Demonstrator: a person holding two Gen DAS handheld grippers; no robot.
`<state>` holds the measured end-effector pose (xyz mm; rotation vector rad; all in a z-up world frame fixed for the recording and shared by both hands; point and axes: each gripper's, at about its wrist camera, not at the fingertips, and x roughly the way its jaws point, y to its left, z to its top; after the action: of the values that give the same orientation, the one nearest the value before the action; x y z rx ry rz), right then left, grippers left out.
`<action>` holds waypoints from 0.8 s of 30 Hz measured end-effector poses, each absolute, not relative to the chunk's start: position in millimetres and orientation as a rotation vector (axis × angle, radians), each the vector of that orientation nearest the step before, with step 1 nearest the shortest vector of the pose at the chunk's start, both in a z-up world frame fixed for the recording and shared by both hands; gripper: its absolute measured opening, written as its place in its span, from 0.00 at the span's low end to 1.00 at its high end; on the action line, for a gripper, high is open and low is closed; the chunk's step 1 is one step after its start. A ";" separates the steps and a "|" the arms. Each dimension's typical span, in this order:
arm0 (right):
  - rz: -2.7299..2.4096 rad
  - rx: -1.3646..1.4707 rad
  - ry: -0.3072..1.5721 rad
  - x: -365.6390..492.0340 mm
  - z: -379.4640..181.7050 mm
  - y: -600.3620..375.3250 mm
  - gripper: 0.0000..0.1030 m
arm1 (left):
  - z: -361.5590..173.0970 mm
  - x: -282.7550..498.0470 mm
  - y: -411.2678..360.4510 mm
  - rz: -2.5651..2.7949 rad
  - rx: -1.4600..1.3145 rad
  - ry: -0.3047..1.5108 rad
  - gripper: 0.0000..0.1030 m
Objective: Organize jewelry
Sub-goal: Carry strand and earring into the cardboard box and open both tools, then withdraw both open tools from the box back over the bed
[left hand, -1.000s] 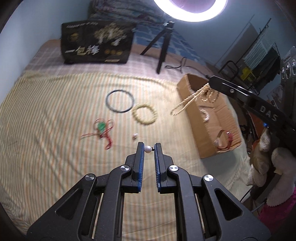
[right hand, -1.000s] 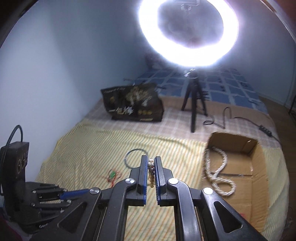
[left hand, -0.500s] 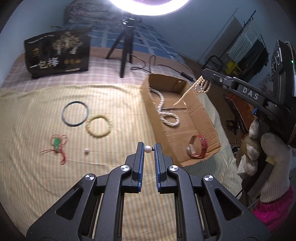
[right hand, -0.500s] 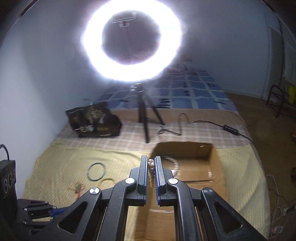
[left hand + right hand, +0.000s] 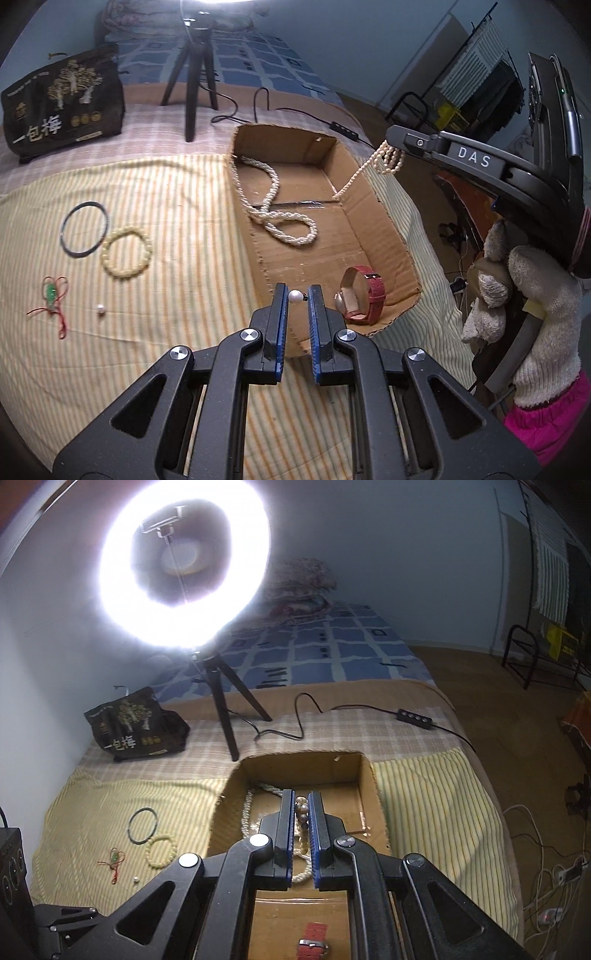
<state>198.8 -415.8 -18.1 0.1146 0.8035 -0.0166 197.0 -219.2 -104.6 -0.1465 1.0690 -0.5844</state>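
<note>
My left gripper (image 5: 297,295) is shut on a pearl earring (image 5: 295,296) and holds it over the near corner of the cardboard box (image 5: 255,236). My right gripper (image 5: 303,805) is shut on a pearl necklace (image 5: 301,814), seen in the left wrist view (image 5: 386,159) dangling over the box's far right side. In the box lie a twisted pearl rope (image 5: 273,214) and a red watch (image 5: 364,299). On the striped cloth lie a black bangle (image 5: 85,233), a cream bead bracelet (image 5: 127,253), a red-string green charm (image 5: 51,299) and a loose pearl (image 5: 100,309).
A ring light on a tripod (image 5: 221,709) stands behind the box, its cable and switch (image 5: 415,714) trailing right. A black printed bag (image 5: 62,107) sits at the back left. A black device (image 5: 11,864) is at the left edge. The bed edge drops off right of the box.
Both grippers have moved right, from over the cloth to over the box. Each still holds its piece. The necklace now hangs over the box's far right wall.
</note>
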 end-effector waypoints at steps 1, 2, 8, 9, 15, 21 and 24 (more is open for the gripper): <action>-0.024 0.118 0.808 199.1 -20.3 -419.2 0.04 | -106.2 197.3 -222.5 -0.589 -0.145 1.072 0.09; -0.030 0.124 0.813 199.4 -22.5 -422.6 0.04 | -108.1 197.2 -226.6 -0.594 -0.140 1.075 0.09; -0.040 0.148 0.835 197.3 -31.0 -433.7 0.04 | -118.1 196.1 -243.1 -0.608 -0.108 1.087 0.09; -0.040 0.149 0.838 196.8 -31.6 -433.6 0.04 | -119.7 196.2 -245.0 -0.609 -0.105 1.088 0.09; -0.042 0.154 0.850 196.5 -36.6 -436.5 0.08 | -123.0 198.2 -248.1 -0.610 -0.104 1.089 0.09; -0.056 0.185 0.839 194.5 -35.4 -441.4 0.33 | -124.0 199.0 -245.9 -0.588 -0.098 1.088 0.32; -0.071 0.173 0.834 192.6 -34.2 -440.1 0.69 | -121.9 199.6 -243.5 -0.579 -0.093 1.079 0.34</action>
<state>192.6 -440.1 -34.2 0.1733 0.8343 -0.0705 199.6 -243.5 -121.9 -0.0933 1.0786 -0.5793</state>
